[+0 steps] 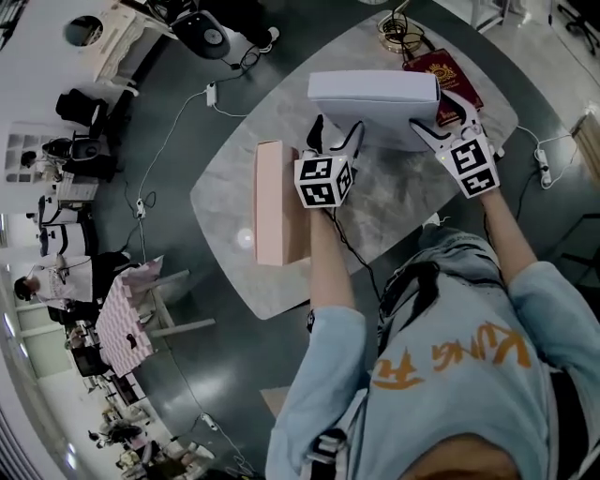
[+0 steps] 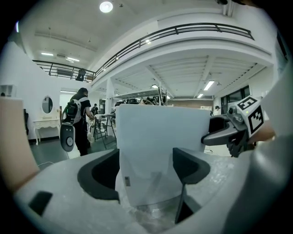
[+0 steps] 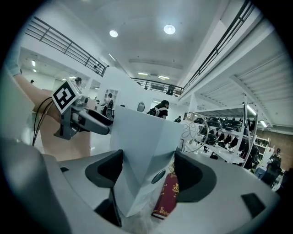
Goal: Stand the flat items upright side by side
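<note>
Three flat items are on the marble table [image 1: 394, 202]: one white box [image 1: 373, 98], one pink box [image 1: 275, 202] and one red book [image 1: 441, 70]. There are two grippers, and both pinch the white box, which is upright near the far middle of the table. The left gripper [image 1: 336, 136] clamps its left end and the right gripper [image 1: 448, 122] its right end, each with its pads pressed against the box's faces. Whether the box's bottom edge rests on the table cannot be told. The pink box stands on its long edge toward the table's left rim, just beside the left gripper. The red book lies flat behind the white box, close to the far right rim. A wire stand [image 1: 398, 28] sits at the far edge. Bare tabletop lies open on the near right.
</note>
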### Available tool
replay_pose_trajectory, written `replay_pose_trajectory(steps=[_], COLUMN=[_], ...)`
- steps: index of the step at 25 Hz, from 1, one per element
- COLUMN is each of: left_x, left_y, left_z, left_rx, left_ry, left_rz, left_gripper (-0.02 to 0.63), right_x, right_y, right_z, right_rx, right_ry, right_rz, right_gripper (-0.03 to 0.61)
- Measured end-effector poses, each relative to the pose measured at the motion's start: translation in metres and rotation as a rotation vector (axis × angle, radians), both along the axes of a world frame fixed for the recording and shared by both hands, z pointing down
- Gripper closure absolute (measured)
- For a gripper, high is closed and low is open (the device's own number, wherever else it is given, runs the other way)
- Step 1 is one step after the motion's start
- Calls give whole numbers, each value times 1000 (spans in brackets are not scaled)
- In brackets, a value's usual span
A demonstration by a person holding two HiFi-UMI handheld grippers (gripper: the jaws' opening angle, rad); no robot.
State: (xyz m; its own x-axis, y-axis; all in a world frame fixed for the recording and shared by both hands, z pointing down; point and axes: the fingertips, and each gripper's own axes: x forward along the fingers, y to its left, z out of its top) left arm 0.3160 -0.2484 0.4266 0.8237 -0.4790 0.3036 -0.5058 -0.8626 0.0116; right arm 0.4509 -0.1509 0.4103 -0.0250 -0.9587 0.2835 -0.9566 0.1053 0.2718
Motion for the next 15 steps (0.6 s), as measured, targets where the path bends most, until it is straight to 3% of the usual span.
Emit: replay_pose_trajectory(steps=[10,15], left_x=[-32,-58], left_y=[57,94], left_z=[3,7], left_rx=[-27,-51], left_ry=[66,97], left_rz=[-52,-80], left_gripper=[244,259], right_x=[7,-12], right_y=[21,43], right_z=[-7,-9], right_rx=[-3,8], right_ry=[-31,-71], right_rz=[114,130], right_gripper=[251,301])
